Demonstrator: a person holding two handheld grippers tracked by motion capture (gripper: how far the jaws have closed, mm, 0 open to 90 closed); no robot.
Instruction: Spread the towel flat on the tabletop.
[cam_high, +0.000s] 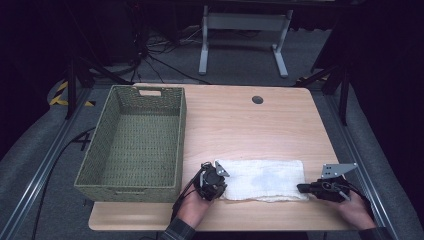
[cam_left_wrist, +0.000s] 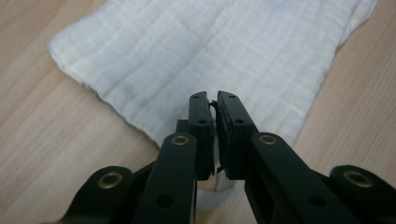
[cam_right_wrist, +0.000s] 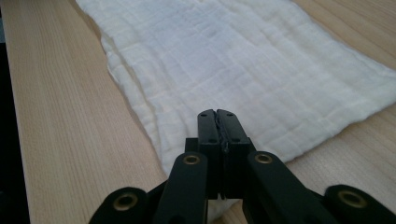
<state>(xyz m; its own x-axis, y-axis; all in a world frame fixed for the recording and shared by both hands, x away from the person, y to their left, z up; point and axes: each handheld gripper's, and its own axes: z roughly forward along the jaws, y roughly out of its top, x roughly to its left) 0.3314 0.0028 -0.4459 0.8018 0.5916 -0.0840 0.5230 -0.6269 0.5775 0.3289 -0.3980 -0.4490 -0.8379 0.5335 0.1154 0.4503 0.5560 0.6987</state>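
While the woven basket (cam_high: 131, 145) sits empty at nine o'clock on the table (cam_high: 250, 125), the white cloth (cam_high: 262, 179) lies folded flat near the front edge, at six o'clock. At its left end, the left gripper (cam_high: 212, 181) has its jaws pinched together on the cloth's edge; at the right end, at four o'clock, the right gripper (cam_high: 306, 188) is clamped the same way. Looks like the grasp before a lift or fold. Next, both hands should rise evenly, or the cloth sags.

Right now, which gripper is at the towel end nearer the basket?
The left gripper: it sits at the towel's end beside the basket; the right gripper is at the far end.
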